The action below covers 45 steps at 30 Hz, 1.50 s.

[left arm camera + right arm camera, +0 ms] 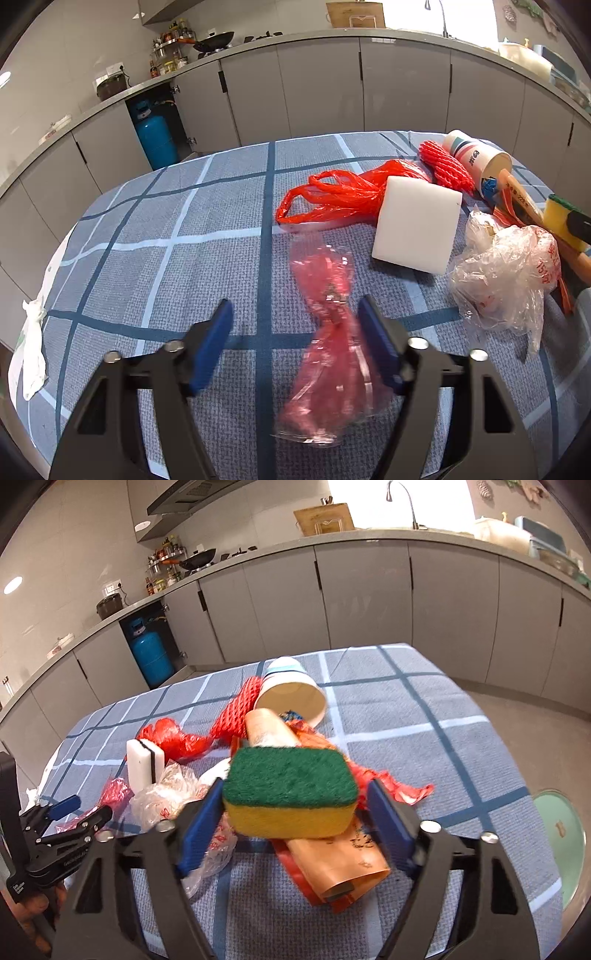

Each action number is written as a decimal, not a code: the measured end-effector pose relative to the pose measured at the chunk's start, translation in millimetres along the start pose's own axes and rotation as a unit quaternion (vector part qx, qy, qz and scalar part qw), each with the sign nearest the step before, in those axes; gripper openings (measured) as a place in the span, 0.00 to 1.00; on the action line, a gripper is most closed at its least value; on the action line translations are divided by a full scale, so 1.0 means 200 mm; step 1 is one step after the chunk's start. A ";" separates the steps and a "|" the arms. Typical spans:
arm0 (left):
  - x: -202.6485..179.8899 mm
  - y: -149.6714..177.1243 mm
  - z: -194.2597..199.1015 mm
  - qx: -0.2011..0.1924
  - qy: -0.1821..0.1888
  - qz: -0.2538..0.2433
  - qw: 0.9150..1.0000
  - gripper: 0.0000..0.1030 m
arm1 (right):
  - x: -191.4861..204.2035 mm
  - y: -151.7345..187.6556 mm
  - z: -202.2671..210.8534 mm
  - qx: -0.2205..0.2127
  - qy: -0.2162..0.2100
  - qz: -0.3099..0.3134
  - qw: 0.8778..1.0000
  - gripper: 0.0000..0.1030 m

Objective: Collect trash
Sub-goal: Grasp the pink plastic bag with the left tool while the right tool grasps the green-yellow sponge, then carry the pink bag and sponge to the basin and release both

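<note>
My left gripper (295, 325) is open above the checked table; a crumpled pink-red wrapper (328, 347) lies between its fingers, close to the right pad, not clamped. Beyond lie a red plastic bag (332, 195), a white foam block (417, 229), red foam netting (448, 168), a paper cup (476, 158) on its side and a clear crumpled bag (506, 273). My right gripper (295, 805) is shut on a yellow sponge with a green scouring top (291, 794), held above an orange packet (340, 860). The left gripper (62, 819) shows at the left of the right wrist view.
The blue checked tablecloth (166, 240) covers the table. A white bag (33, 343) hangs at its left edge. Grey kitchen cabinets (317, 85) stand behind, with a blue gas cylinder (155, 136). A green round stool (561, 834) stands right of the table.
</note>
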State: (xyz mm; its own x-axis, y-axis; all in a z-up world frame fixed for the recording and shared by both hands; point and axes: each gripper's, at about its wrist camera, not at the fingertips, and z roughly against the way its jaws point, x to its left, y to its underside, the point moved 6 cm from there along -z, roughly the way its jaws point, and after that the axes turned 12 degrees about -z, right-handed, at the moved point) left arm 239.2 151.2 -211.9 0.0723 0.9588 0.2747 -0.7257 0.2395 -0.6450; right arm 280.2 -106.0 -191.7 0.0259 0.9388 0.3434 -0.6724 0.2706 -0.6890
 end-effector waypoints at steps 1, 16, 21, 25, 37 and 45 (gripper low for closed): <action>0.00 0.00 0.00 0.002 0.005 -0.002 1.000 0.43 | 0.00 0.00 0.01 -0.005 0.001 0.003 1.000 0.66; 0.07 -0.04 0.12 -0.024 -0.026 -0.005 0.999 0.19 | 0.09 -0.03 0.13 -0.044 -0.012 0.023 0.999 0.65; 0.13 -0.08 0.21 -0.044 -0.047 0.000 0.998 0.19 | 0.11 -0.04 0.20 -0.060 -0.020 0.025 0.998 0.65; 0.18 -0.11 0.26 -0.054 -0.065 0.002 0.996 0.19 | 0.12 -0.06 0.25 -0.073 -0.025 0.028 0.997 0.65; 0.20 -0.20 0.42 -0.084 -0.080 0.008 0.993 0.19 | 0.11 -0.09 0.39 -0.102 -0.035 0.024 0.994 0.65; 0.07 -0.28 0.49 -0.108 -0.058 -0.010 0.992 0.19 | 0.03 -0.09 0.45 -0.110 -0.026 0.010 0.994 0.65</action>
State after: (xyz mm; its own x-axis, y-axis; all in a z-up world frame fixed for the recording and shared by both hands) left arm 212.6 136.9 -101.7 -0.0023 0.9326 0.3610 -0.5599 0.2979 -0.7731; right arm 226.5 -123.6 -120.1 -0.0280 0.9339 0.3564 -0.4937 0.2971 -0.8173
